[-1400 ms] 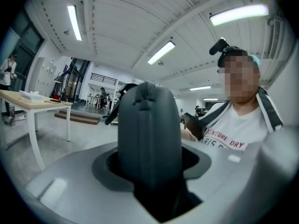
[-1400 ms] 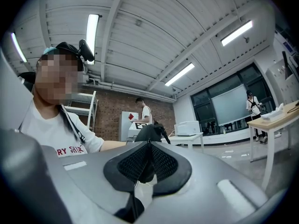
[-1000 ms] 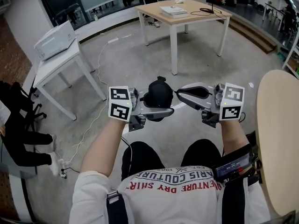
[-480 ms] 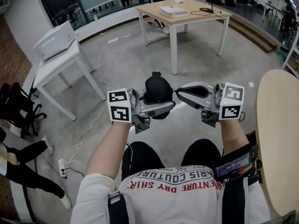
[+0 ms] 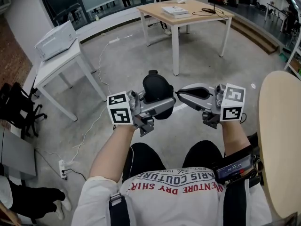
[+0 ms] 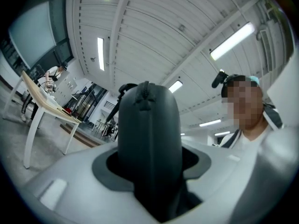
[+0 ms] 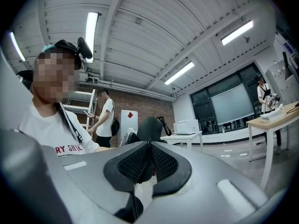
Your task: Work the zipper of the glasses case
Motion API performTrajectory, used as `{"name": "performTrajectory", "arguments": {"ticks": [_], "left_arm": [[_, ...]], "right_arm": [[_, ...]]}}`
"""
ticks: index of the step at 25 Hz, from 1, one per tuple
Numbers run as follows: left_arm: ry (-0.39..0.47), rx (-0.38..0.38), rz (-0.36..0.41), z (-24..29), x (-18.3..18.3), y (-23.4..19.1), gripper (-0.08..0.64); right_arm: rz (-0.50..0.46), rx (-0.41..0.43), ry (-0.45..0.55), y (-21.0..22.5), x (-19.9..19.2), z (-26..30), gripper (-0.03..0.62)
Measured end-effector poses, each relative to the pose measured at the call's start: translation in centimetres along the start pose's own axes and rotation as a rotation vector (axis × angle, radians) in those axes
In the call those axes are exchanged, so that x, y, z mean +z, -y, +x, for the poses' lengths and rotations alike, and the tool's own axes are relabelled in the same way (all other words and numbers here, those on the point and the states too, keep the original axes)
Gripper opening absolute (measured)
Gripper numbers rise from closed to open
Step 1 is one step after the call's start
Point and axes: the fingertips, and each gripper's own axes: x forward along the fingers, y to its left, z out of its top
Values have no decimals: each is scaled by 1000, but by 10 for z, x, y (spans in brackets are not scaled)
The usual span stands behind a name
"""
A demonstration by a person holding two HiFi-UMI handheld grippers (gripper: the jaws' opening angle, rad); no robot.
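Observation:
The black glasses case [image 5: 155, 89] stands upright over my lap, and my left gripper [image 5: 162, 106] is shut on its lower part. It fills the middle of the left gripper view as a dark dome, the case [image 6: 149, 139], with the zipper line running up to a small tab at its top. My right gripper [image 5: 178, 94] points left, its tips right by the case's right side. In the right gripper view the gripper [image 7: 149, 144] has its pads together, with the case [image 7: 148, 127] just beyond. I cannot make out whether a zipper pull is pinched.
A wooden table [image 5: 188, 14] with a book stands ahead. A white table [image 5: 56, 65] bearing a printer is at the left, with cables on the floor beside it. A round wooden tabletop [image 5: 282, 140] is close on my right. A black chair [image 5: 16, 108] stands far left.
My left gripper has lifted and tilted the case a little up and leftward. The right gripper has stayed put. A person at the left edge has moved down the frame.

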Motion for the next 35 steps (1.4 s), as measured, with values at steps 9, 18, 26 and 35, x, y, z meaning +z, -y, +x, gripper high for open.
{"name": "performTrajectory", "arguments": {"ticks": [9, 18, 26, 35], "left_arm": [[146, 33, -29, -5, 22, -1, 249], [253, 58, -61, -11, 36, -7, 249], [333, 91, -71, -15, 50, -10, 249], [454, 100, -113, -23, 72, -12, 249]], "right_arm": [[4, 7, -6, -2, 0, 1, 20], [7, 11, -6, 0, -4, 1, 20], [8, 8, -2, 1, -3, 1, 20], [20, 18, 3, -1, -1, 1, 20]]}}
